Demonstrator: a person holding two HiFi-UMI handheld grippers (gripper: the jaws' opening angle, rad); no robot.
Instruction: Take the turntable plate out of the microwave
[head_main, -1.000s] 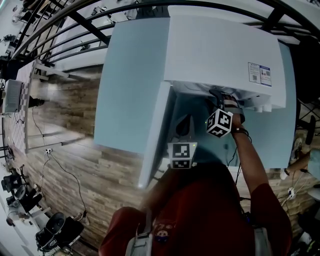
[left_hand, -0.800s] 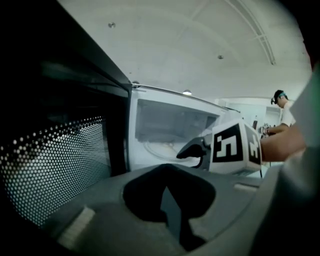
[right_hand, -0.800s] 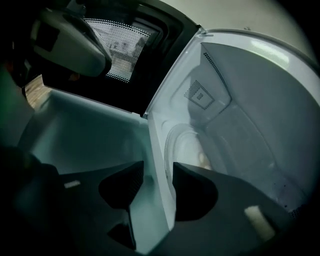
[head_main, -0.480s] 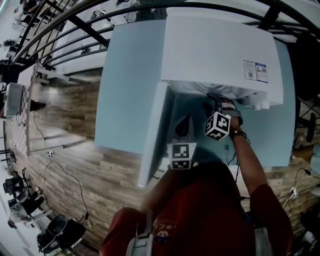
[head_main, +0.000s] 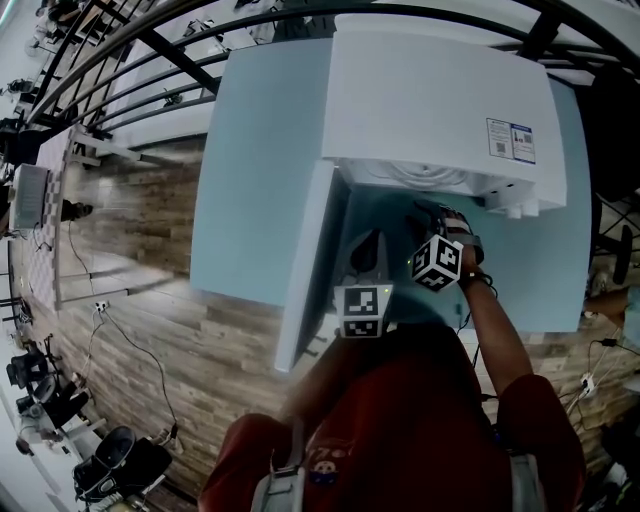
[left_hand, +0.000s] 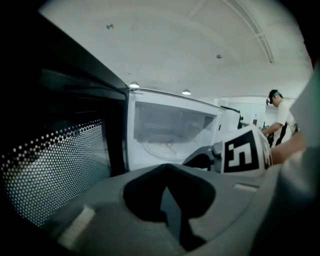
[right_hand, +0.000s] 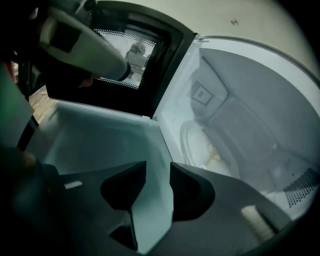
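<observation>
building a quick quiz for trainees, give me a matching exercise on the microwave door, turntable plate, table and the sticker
Things:
1 microwave door
2 turntable plate
3 table
4 sticker

Place, colour or state:
a light blue
b on top of the microwave
c swung open
d lying inside the cavity

Pairs: 1-c, 2-d, 3-a, 4-b

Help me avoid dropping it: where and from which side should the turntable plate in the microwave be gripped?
Probably the near rim of the turntable plate, coming through the open front of the microwave. It lies flat on the cavity floor with walls on the other sides, so only that thin edge is reachable.
</observation>
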